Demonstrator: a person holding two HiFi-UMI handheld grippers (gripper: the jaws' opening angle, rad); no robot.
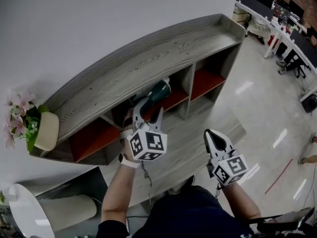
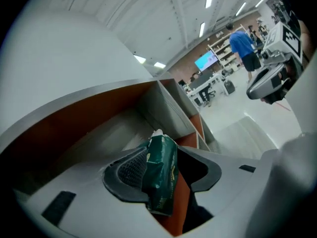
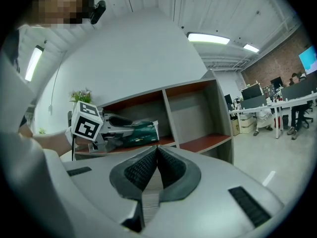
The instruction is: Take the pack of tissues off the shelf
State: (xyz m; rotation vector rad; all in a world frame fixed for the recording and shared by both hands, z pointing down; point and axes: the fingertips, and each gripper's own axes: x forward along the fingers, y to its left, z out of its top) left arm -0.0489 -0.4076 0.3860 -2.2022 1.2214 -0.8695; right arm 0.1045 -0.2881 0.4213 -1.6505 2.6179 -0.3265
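Observation:
The dark green pack of tissues (image 1: 159,90) lies in the middle compartment of the grey wooden shelf (image 1: 148,58), on its red-brown floor. My left gripper (image 1: 151,106) reaches into that compartment with the pack (image 2: 161,175) between its jaws. The pack leans against the left pad, and a dark gap shows between it and the right jaw, so the gripper is open. The right gripper view shows the same pack (image 3: 141,132) lying beside the left gripper. My right gripper (image 1: 213,135) hangs low in front of the shelf, shut and empty, its pads (image 3: 143,167) pressed together.
A cream pot with pink flowers (image 1: 44,130) stands on the shelf's top at its left end. A white round object (image 1: 25,212) sits at lower left. Office desks and chairs (image 1: 292,29) fill the far right across a glossy floor. The neighbouring shelf compartments look empty.

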